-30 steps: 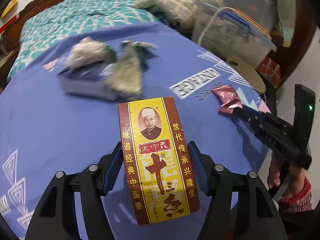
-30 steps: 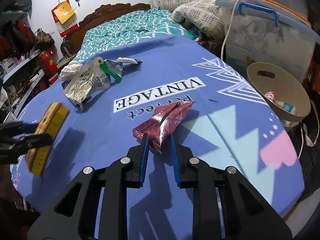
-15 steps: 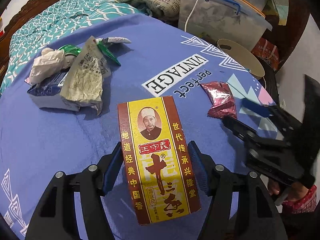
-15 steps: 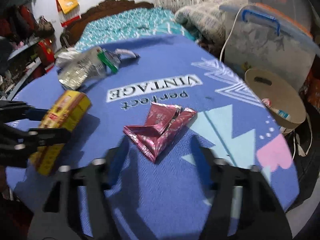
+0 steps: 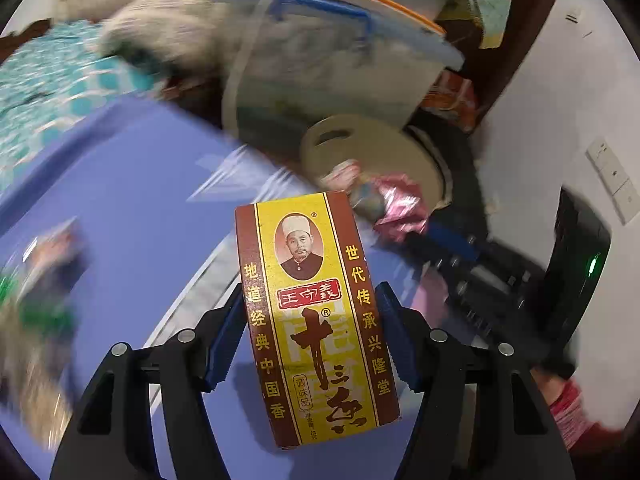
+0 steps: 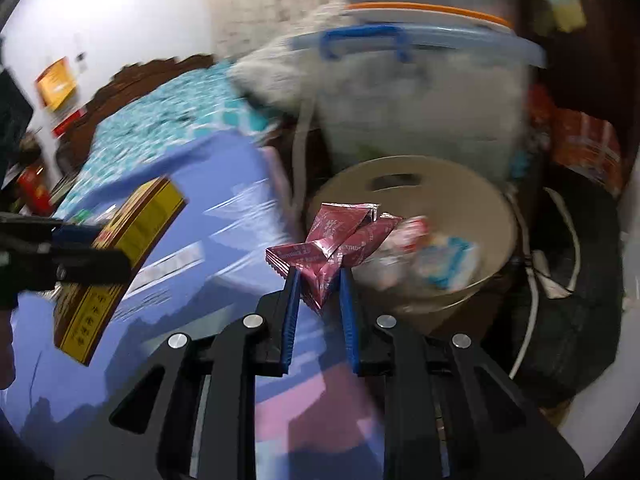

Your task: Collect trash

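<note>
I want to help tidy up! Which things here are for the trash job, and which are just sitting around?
For the job:
- yellow box, in the left tool
- red wrapper, in the closing right tool
- tan bin

Just lying about:
- storage tub
- bed
- white cable
</note>
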Demonstrator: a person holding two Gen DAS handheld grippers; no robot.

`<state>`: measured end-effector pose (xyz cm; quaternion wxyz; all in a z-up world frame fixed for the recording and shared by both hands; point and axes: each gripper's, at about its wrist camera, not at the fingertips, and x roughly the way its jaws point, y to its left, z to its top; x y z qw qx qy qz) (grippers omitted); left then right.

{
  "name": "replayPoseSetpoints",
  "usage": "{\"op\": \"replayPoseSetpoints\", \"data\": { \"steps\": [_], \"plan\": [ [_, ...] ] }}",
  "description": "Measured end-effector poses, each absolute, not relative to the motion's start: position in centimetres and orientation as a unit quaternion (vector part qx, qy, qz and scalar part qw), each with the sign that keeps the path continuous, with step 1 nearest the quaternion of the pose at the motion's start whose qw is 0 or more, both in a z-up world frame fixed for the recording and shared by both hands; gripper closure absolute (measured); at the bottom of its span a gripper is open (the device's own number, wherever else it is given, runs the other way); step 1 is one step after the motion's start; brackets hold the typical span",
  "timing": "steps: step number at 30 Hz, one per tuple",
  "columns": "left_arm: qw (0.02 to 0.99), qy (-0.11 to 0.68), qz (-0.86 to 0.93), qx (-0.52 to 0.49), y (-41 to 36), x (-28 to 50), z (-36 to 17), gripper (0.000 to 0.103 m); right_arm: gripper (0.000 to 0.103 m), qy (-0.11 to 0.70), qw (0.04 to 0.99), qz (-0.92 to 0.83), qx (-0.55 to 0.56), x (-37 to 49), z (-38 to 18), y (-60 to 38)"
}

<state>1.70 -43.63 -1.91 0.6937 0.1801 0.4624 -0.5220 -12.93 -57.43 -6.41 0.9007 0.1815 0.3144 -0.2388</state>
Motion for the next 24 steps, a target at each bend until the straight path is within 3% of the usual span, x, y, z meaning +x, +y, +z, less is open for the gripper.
{"op": "replayPoseSetpoints", "data": {
  "steps": [6, 8, 9, 10, 11, 13, 18, 21, 24],
  "plan": [
    [0.661, 0.471, -0.551, 0.195, -55.8, 2.2, -2.9, 0.041, 0.081, 0.334, 0.88, -0.273, 0.195, -13.2, -8.5, -62.9],
    [0.658, 0.477, -0.55, 0.193, -58.9, 2.5, -3.8, 0.029, 0.078, 0.339, 0.877, -0.273, 0.204, -12.8, -9.4, -63.9],
    [0.664, 0.479, -0.541, 0.193, -60.0, 2.7, -4.2, 0.01, 0.074, 0.346, 0.874, -0.269, 0.208, -12.5, -9.9, -64.4],
    [0.673, 0.478, -0.531, 0.191, -60.8, 3.0, -4.6, 0.008, 0.059, 0.355, 0.869, -0.271, 0.212, -12.0, -10.3, -65.0],
    [0.681, 0.479, -0.52, 0.191, -61.6, 3.4, -5.0, 0.008, 0.036, 0.357, 0.864, -0.279, 0.217, -12.1, -10.6, -65.2],
    [0.682, 0.491, -0.506, 0.193, -62.2, 3.9, -5.6, 0.008, 0.027, 0.326, 0.871, -0.292, 0.225, -13.4, -10.1, -65.0],
    [0.702, 0.461, -0.521, 0.152, -57.9, 3.9, -2.9, 0.008, 0.03, 0.235, 0.888, -0.311, 0.245, -17.4, -7.2, -63.6],
    [0.726, 0.418, -0.531, 0.13, -51.9, 2.6, -0.5, 0.008, 0.041, 0.196, 0.904, -0.265, 0.272, -18.2, -5.8, -62.0],
    [0.743, 0.395, -0.529, 0.111, -44.1, 1.6, 0.6, 0.008, 0.054, 0.214, 0.914, -0.194, 0.285, -15.8, -5.2, -59.4]
  ]
}}
